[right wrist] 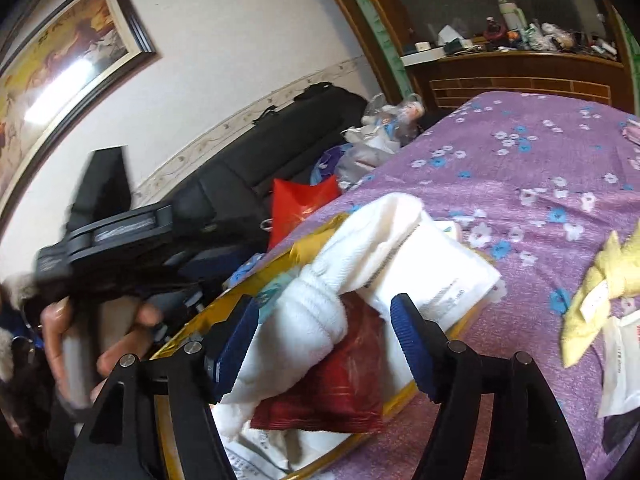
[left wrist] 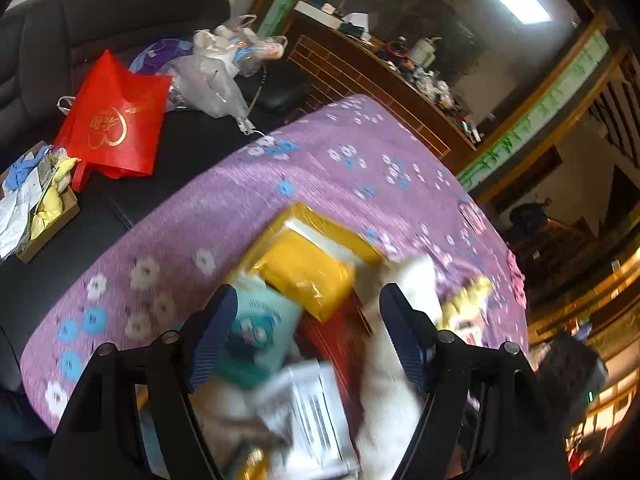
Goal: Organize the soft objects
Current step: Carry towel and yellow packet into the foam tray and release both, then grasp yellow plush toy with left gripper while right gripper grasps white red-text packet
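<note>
On the bed, over a purple floral bedspread (right wrist: 520,168), a gold-rimmed box (right wrist: 316,236) holds a pile of soft goods. Left hand-held gripper (left wrist: 308,332): jaws spread wide, nothing clamped between them, positioned above the pile. Visible between and beyond its fingers: a yellow plastic-wrapped packet (left wrist: 308,268), a teal packet (left wrist: 260,328), a dark red packet (left wrist: 336,336), a white towel (left wrist: 396,384) and a white pouch with printed lines (left wrist: 316,412); motion blur obscures finer detail. Right hand-held gripper (right wrist: 324,340): jaws likewise apart and released, with the white towel (right wrist: 352,256) knotted and draped across the dark red packet (right wrist: 336,380) between its blue fingers (right wrist: 236,344). A white printed pouch (right wrist: 436,276) lies against the towel inside the box. A pale yellow cloth (right wrist: 592,292) rests on the bedspread, well apart from the box. The right view also shows the person's left hand (right wrist: 80,340) on the other tool's handle. Beyond the bed: a red bag (left wrist: 116,124) on a black sofa (left wrist: 80,28), and a cardboard tray of cloths (left wrist: 36,200).
</note>
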Demonstrator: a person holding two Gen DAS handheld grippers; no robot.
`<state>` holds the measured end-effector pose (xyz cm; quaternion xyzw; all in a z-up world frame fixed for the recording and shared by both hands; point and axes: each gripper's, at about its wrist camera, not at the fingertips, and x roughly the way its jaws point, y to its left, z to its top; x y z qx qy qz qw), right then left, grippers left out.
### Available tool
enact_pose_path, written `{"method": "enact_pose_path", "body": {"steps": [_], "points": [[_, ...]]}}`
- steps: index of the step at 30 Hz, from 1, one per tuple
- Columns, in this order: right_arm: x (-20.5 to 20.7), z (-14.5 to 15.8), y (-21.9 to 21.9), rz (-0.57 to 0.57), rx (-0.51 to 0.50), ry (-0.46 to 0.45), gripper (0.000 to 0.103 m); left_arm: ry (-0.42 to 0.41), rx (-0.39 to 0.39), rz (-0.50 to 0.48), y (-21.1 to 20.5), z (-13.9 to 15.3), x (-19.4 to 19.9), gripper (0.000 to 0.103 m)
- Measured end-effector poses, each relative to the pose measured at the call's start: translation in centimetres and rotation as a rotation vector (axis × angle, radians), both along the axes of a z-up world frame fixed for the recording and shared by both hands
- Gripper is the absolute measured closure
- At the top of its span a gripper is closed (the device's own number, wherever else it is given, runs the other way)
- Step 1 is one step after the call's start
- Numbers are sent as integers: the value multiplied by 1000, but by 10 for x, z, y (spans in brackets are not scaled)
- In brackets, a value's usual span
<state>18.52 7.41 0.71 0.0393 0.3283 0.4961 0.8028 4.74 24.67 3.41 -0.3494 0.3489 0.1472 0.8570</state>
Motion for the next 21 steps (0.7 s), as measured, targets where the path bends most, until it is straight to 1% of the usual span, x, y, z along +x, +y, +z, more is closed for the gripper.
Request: {"method": "enact_pose_path", "body": {"steps": [2,3,5,6,7,8,10,11,13,15,16,18,20,21], "points": [[-3,5,0,-30,-34,-25,33,-24,4,-9,-15,5,-12,30],[-4,4,2,-70,-69,-37,33,-40,8,-7,-24,8,-20,30],[-4,4,5,-94,-85,-33,35,-53,6,-10,-37,11,-30,30],[-4,4,6,-96,-80,-28,38,-59,3,-16,-45,12,-35,30],[-6,6,5,-95,-71,-35,47,-66,-4,-22,-52,13,-39,30],[-8,10,3,-96,-53,-47,49,-74,-9,-26,-59,15,-43,30],[-11,25,-8,-90,7,-79,49,-84,-12,-37,-70,19,-49,30],[-11,29,-14,-91,21,-83,49,-82,-5,-49,-77,22,-50,30],[-6,42,-35,-98,30,-71,48,-76,36,-79,-92,29,-50,30],[6,51,-60,-106,19,-41,48,-90,65,-96,-103,36,-48,30],[18,58,-80,-107,-1,-14,46,-95,72,-110,-108,38,-46,30],[36,64,-111,-114,-29,6,46,-98,62,-143,-118,37,-37,30],[54,73,-144,-153,-63,15,44,-85,56,-184,-131,32,-24,30],[71,68,-163,-164,-85,53,42,-76,56,-199,-138,29,-19,30]]}}
